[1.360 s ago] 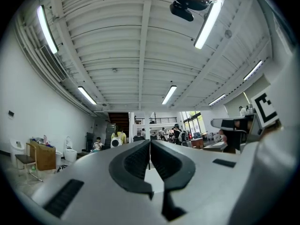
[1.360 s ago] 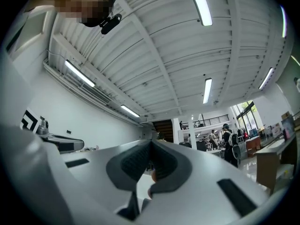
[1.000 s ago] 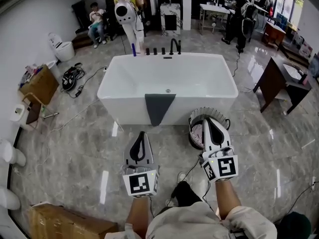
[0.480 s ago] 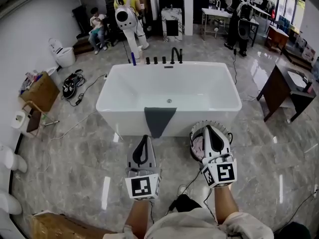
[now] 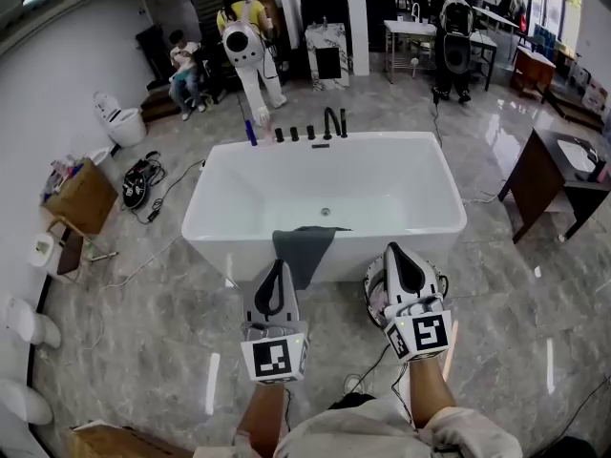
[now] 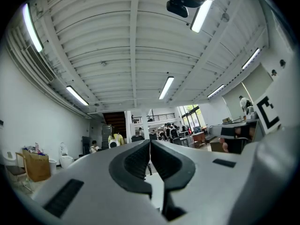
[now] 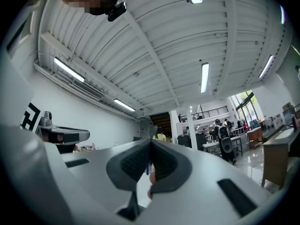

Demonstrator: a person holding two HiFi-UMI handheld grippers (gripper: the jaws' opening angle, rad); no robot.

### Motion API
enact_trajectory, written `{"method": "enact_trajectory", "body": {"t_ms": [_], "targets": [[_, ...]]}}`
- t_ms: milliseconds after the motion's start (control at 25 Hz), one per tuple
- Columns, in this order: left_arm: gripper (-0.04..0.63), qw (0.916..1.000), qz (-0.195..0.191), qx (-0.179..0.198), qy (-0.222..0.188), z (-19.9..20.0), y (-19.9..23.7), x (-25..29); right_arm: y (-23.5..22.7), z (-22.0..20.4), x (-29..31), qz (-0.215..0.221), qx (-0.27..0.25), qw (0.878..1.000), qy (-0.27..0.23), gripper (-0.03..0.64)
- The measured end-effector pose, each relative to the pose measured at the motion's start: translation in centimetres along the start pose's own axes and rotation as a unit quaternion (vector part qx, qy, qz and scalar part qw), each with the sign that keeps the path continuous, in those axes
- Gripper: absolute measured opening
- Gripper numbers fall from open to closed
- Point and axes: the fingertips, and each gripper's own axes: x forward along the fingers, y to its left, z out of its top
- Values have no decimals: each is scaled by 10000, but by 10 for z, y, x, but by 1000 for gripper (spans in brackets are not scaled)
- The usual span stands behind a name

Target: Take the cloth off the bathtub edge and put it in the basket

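A dark grey cloth hangs over the near edge of the white bathtub, draping down its front wall. My left gripper is shut and empty, with its tip just short of the cloth's lower end. My right gripper is shut and empty too, held over the round wire basket that stands on the floor by the tub's right front. In the left gripper view the left gripper has its jaws pressed together; in the right gripper view the right gripper does as well. Both point level into the room.
Black taps stand on the tub's far rim. A dark wooden table is at the right, a toilet and a cardboard box at the left. Cables trail on the marble floor. People and a white robot stand at the back.
The tub, the cloth and the basket have drawn nearer as I walked forward. Both grippers stay shut; the left tip is now close to the cloth and the right one covers the basket.
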Motion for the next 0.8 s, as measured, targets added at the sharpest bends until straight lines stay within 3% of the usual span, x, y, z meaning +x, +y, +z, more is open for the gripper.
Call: {"method": "enact_trajectory", "body": {"t_ms": [320, 800], "targets": [[5, 9998, 160, -61, -139, 3, -12, 55, -41, -11, 39, 176, 182, 9997, 67, -12], [5, 9997, 246, -85, 18, -35, 8, 84, -33, -60, 80, 535, 514, 9968, 307, -11]]}}
